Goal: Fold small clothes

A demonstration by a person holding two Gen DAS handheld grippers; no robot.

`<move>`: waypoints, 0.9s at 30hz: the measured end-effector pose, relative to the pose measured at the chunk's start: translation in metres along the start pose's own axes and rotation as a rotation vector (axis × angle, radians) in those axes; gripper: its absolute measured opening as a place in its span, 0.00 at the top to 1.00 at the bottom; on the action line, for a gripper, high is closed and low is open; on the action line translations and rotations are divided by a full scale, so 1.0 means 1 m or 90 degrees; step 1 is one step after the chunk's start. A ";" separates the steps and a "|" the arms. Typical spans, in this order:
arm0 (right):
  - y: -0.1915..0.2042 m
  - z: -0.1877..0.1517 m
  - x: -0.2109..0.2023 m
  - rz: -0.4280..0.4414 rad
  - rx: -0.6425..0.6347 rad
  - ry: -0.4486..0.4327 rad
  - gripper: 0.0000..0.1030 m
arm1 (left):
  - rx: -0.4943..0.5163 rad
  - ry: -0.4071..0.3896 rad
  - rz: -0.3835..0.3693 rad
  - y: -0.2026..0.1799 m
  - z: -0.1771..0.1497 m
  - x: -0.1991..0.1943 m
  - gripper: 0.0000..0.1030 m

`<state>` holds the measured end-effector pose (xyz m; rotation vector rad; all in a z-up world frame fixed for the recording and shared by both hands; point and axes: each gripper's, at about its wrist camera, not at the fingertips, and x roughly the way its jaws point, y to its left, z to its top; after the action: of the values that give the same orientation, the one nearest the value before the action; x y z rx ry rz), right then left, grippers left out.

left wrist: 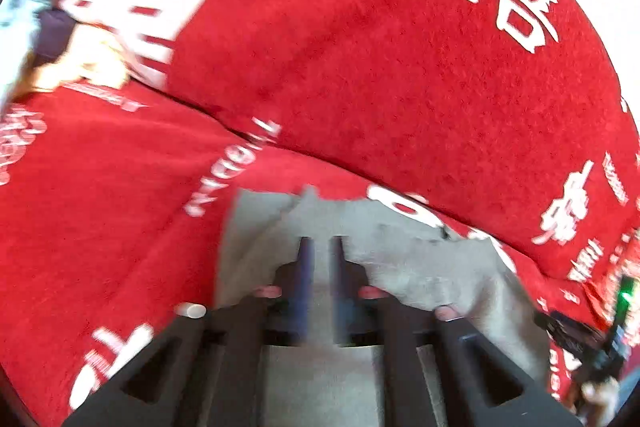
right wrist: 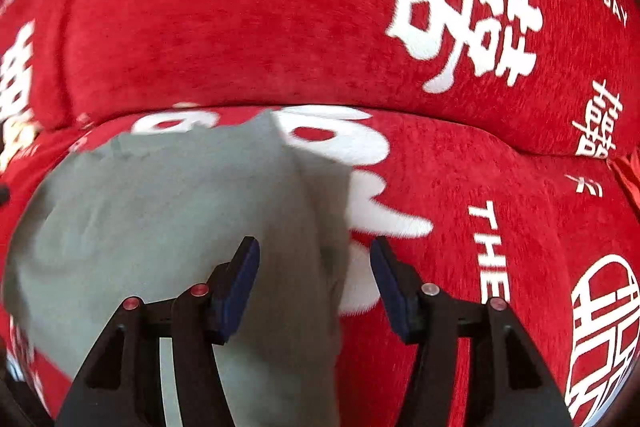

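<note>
**Grey garment on the red sofa, one edge pinched, one edge waiting**

Red plush sofa cover [left wrist: 360, 75] printed with white characters fills my left wrist view, seat below and backrest above, with a dark crease between them. Low in the picture lies the grey garment [left wrist: 420, 267], its far edge ragged against the red. My left gripper [left wrist: 320, 247] has its fingers drawn narrow, almost parallel, with only a thin gap. Grey cloth sits around and under the tips, and I judge I am pinching a fold of it, though blur keeps me from being certain. At the far right edge a dark device with a green light shows, too small to make out.

From my right wrist, the same red cover [right wrist: 240, 27] curves across the top, and the garment [right wrist: 160, 227] spreads over the seat on the left side. My right gripper [right wrist: 316, 251] stands wide, holding nothing. Its left finger [right wrist: 240, 279] hangs over the grey cloth; the other finger is over red and white print, so the garment's right edge runs between them.

Risks, as I judge them: the plush may drag the thin cloth and bunch it when I pull. If my right fingers close here, they could catch the cover along with the garment. A shallow left pinch may slip mid-fold.
</note>
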<state>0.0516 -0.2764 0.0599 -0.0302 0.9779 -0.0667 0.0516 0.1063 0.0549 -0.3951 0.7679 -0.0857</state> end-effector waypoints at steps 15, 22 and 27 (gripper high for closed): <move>-0.012 -0.050 0.006 -0.005 0.046 0.018 0.34 | 0.005 0.146 0.080 0.049 -0.064 0.041 0.03; 0.003 -0.044 -0.043 -0.004 0.033 -0.061 0.34 | -0.123 0.103 0.001 0.102 -0.058 -0.001 0.03; 0.053 -0.035 -0.032 0.058 -0.021 -0.060 0.32 | -0.090 0.122 -0.024 0.073 -0.050 0.010 0.03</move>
<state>0.0072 -0.2210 0.0635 -0.0191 0.8845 0.0337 0.0191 0.1556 -0.0112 -0.5408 0.9590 -0.1062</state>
